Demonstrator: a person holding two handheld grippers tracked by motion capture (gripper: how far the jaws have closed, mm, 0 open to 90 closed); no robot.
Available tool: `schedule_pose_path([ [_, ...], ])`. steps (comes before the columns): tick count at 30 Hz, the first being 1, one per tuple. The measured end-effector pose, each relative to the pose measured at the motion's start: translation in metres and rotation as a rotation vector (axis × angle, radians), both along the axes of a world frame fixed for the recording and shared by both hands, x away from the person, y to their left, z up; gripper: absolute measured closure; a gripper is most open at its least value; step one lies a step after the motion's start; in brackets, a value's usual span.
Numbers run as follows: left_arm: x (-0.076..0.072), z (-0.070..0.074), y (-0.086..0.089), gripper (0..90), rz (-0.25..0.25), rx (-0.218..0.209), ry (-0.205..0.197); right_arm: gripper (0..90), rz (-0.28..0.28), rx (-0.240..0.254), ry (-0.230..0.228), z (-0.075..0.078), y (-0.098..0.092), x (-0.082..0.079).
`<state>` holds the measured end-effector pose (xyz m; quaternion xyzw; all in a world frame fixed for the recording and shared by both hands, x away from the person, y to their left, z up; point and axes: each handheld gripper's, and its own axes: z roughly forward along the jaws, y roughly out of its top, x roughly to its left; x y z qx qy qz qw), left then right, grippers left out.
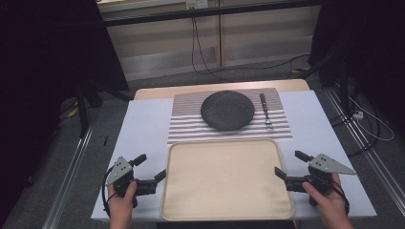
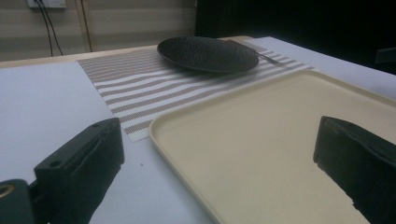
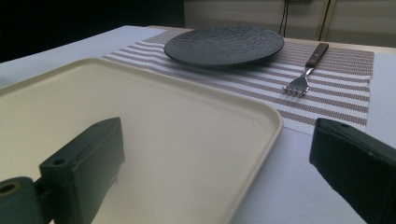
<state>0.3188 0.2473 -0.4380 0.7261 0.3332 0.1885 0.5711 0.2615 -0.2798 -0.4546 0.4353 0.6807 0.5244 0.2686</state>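
A cream tray point(image 1: 227, 179) lies empty at the near middle of the table. Beyond it, a striped placemat point(image 1: 188, 125) carries a dark round plate point(image 1: 227, 110), and a wooden-handled fork point(image 1: 265, 112) lies to the plate's right. My left gripper point(image 1: 150, 167) sits at the tray's left edge, held by a hand, open and gripping nothing. My right gripper point(image 1: 290, 164) is at the tray's right edge, also open and gripping nothing. In the left gripper view, the tray point(image 2: 261, 140) rim runs between the spread jaws, with the plate point(image 2: 208, 53) beyond. In the right gripper view, tray point(image 3: 163, 107), plate point(image 3: 224, 44) and fork point(image 3: 308, 70) lie ahead.
A white sheet point(image 1: 143, 129) covers the tabletop. Its near edge is close to both hands. Cables point(image 1: 200, 57) trail across the floor behind the table, and dark stands rise at both sides.
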Motion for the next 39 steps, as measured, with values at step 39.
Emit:
schedule_pose_path([
  [39,0.002,-0.001,-0.004,2.3,-0.036,0.004,0.009,3.6,-0.097,-0.088,0.028,0.021,0.001,0.104],
])
